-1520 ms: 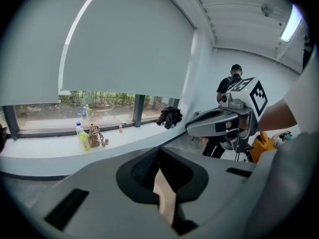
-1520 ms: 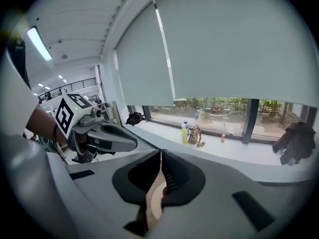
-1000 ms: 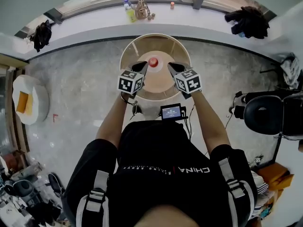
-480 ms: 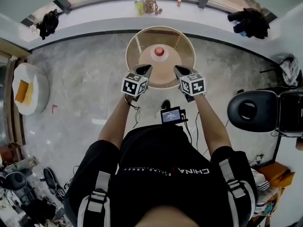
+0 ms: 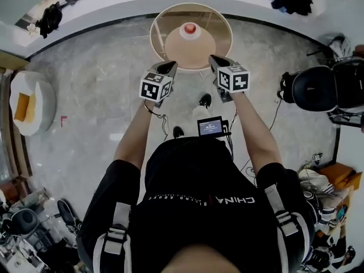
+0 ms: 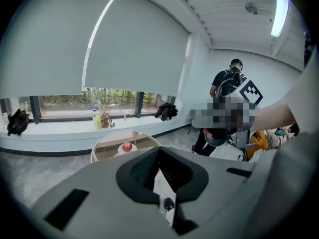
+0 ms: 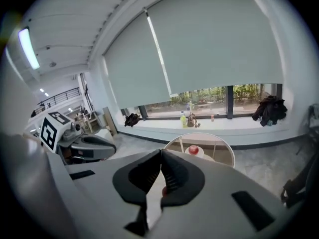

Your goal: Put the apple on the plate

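Left gripper (image 5: 169, 67), head view: held over the floor, short of the round table (image 5: 161, 44), with the right gripper (image 5: 216, 61) held alongside. The apple (image 5: 190, 27) is seen resting on the plate (image 5: 190, 36) at the table's middle.
Left gripper view: jaws are pressed together, nothing between.
Right gripper view: jaws likewise closed and empty; the apple is seen on the plate ahead.

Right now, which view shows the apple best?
Head view: it looks down on the apple sitting on its white plate, unobstructed. Both gripper views show it small and side-on, across the room.
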{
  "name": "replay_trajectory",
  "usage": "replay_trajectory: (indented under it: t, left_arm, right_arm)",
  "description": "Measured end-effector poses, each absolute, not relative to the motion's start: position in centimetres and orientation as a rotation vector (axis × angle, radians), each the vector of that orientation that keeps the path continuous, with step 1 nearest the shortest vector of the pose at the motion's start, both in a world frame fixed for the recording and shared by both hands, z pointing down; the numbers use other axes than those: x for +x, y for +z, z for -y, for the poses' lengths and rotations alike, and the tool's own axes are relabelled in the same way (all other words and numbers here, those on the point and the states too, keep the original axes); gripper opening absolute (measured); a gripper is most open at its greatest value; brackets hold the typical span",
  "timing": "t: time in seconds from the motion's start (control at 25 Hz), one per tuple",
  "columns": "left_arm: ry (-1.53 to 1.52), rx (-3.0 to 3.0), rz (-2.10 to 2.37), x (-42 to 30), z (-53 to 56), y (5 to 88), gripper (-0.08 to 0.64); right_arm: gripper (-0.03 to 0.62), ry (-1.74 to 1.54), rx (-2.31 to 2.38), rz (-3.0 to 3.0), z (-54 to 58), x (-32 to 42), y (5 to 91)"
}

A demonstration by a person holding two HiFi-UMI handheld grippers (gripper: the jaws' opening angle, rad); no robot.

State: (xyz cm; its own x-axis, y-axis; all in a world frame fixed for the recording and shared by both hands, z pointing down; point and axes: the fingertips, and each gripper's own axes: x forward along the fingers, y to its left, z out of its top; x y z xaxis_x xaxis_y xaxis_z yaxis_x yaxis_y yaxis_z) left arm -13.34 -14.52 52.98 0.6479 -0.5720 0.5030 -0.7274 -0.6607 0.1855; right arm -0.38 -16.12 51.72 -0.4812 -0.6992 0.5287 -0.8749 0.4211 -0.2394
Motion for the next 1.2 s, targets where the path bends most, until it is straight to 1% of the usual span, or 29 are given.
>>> replay_trajectory:
  t: [0.28, 0.52, 0.8, 1.2]
  left_arm:
    - [0.580, 2.494, 1.020, -11.3, 9.7, 52.8, 0.018]
    - [0.567, 2.492, 1.047, -9.0, 9.2, 51.6, 0.018]
    - [0.576, 2.511, 1.048, -4.9, 8.3, 51.0, 0.018]
    - [0.586, 2.520, 1.082, -3.9, 8.2, 50.1, 0.018]
  right_arm:
    - [0.031, 0.685, 1.328, 2.345, 11.4, 0.8, 50.5]
    - [0.031, 0.606, 1.274, 2.360, 10.3, 2.1, 49.3]
    - [0.031, 0.555, 1.221, 2.347, 9.1, 5.3, 49.9]
    - [0.031, 0.538, 1.164, 2.354, 9.0, 6.0, 50.0]
